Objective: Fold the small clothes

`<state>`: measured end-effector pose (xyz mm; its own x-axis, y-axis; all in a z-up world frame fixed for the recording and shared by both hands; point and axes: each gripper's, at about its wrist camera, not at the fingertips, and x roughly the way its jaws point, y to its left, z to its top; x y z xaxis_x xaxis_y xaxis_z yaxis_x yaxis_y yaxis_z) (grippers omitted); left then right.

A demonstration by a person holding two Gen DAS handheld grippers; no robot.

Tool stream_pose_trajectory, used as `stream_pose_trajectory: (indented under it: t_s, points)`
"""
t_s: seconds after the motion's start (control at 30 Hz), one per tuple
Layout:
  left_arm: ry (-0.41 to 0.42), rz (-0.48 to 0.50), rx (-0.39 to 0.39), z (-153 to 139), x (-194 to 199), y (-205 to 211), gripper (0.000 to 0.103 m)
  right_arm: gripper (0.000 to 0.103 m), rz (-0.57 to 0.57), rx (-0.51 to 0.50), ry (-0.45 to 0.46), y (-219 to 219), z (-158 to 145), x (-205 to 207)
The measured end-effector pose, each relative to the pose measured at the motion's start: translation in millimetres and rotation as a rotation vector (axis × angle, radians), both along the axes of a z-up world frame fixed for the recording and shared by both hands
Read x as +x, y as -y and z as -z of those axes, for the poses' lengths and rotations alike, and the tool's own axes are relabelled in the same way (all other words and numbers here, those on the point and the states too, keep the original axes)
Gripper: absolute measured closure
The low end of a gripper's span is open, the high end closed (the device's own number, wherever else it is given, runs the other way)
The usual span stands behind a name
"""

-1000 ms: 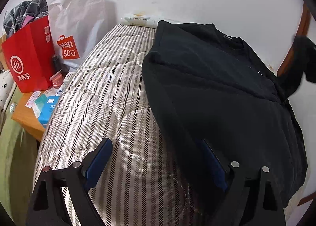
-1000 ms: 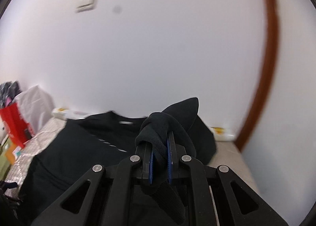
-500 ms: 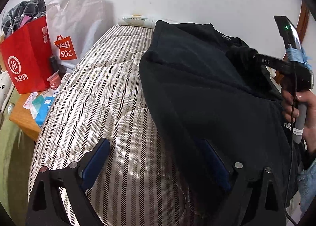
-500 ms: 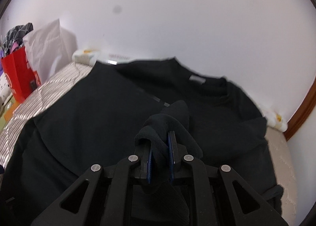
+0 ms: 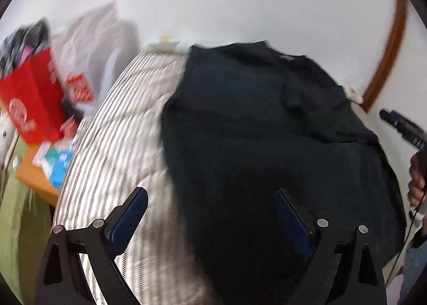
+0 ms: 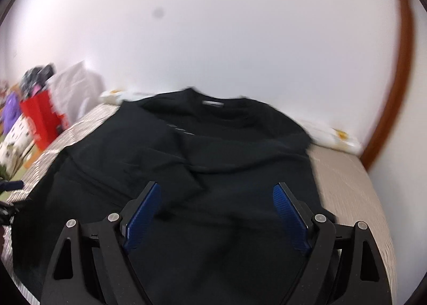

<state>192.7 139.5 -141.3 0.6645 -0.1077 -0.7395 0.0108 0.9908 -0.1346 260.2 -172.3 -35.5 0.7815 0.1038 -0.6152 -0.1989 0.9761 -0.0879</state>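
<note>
1. Left gripper [image 5: 210, 214]: jaws spread wide, nothing between them.
2. Right gripper [image 6: 216, 214]: jaws spread, empty, above the black shirt [image 6: 213, 150].
3. Shirt lies on the striped mattress [image 5: 120, 129], sleeves folded inward; lower hem cut off.
4. Both views motion-blurred; red bag [image 5: 29, 102] lettering unreadable.

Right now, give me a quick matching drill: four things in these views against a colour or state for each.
Things:
1. black shirt
2. paper bag
3. right gripper
4. mattress

States:
a. striped, partly covered
b. jaws open, holding nothing
c. red, beside the bed
d. spread flat on the bed

Pairs: 1-d, 2-c, 3-b, 4-a
</note>
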Motion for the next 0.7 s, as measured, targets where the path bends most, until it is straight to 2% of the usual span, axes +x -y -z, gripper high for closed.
stream_pose_trajectory:
  t_s: [0.1, 0.2, 0.33, 0.37, 0.43, 0.57, 0.63, 0.7]
  points:
    - [0.033, 0.078, 0.053, -21, 12, 42, 0.009, 0.018, 0.091, 0.019, -0.031, 44, 15, -7]
    - [0.047, 0.135, 0.076, -30, 28, 81, 0.009, 0.022, 0.162, 0.033, -0.078, 77, 34, -11]
    - [0.059, 0.205, 0.091, -34, 59, 137, 0.009, 0.033, 0.278, 0.039, -0.131, 110, 66, -6]
    - [0.055, 0.214, 0.099, -32, 67, 148, 0.009, 0.041, 0.287, 0.064, -0.156, 114, 72, -4]
    - [0.043, 0.239, 0.121, -27, 83, 172, 0.010, 0.050, 0.294, 0.117, -0.213, 124, 84, 0]
    - [0.030, 0.276, 0.178, -12, 109, 210, 0.012, 0.060, 0.275, 0.133, -0.257, 122, 99, 2]
    - [0.005, 0.285, 0.190, -3, 123, 224, 0.021, 0.060, 0.277, 0.142, -0.254, 124, 99, 2]
    - [-0.012, 0.271, 0.198, 2, 143, 222, 0.025, 0.060, 0.278, 0.141, -0.261, 123, 101, 2]
